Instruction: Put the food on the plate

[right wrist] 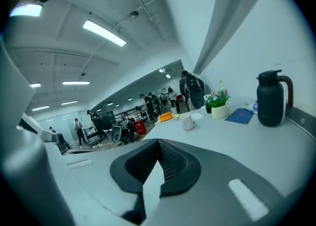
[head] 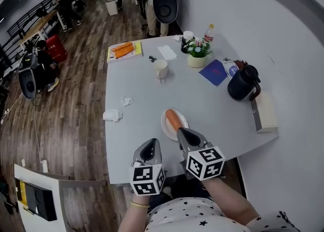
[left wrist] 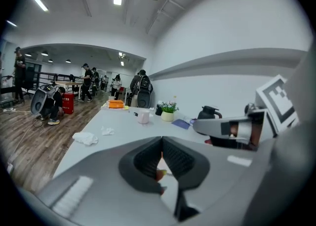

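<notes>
The orange food [head: 173, 119] is seen on the plate [head: 165, 124] near the tabletop's [head: 142, 84] near edge. The right claw [head: 182, 132] and left claw [head: 150, 143] are closed, empty. The plate could be nudged off by the right claw close beside it.

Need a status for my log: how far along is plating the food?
Done: a sausage lies on the small white plate. In hand: nothing; the left gripper and right gripper hover by the near table edge, fingers together, empty. Left: maybe the orange food on the far tray, untouched.
</notes>
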`<state>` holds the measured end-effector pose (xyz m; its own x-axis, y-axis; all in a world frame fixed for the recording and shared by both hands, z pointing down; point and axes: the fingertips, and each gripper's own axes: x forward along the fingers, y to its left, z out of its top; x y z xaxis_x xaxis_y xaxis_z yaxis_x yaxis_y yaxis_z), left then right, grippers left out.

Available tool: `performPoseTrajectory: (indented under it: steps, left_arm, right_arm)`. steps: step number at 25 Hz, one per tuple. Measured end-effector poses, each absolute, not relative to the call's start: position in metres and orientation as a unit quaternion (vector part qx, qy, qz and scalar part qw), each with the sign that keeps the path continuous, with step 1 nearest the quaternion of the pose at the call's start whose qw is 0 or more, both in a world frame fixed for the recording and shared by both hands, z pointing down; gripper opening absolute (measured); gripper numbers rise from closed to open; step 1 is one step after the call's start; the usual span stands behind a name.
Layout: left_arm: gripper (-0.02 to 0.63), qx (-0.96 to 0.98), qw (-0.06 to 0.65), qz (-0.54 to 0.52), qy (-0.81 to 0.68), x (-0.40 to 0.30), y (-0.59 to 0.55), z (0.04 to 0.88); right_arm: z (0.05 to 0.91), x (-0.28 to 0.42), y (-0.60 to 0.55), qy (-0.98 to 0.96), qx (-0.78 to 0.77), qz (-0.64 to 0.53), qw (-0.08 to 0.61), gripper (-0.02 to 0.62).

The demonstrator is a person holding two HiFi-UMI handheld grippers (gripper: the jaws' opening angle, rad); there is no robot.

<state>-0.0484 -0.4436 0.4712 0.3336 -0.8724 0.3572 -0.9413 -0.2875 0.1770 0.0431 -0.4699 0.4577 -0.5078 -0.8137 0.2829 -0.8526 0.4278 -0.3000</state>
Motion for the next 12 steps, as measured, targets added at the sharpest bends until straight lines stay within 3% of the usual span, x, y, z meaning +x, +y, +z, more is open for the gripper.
performPoseTrajectory:
  steps: [12]
  left_arm:
    - [0.008,0.818,0.158,0.095,-0.545,-0.047,-0.391,0.458]
  right_arm:
    - [0.448,0.035,-0.395,-0.839,0.517,0.167,0.046,-0.003]
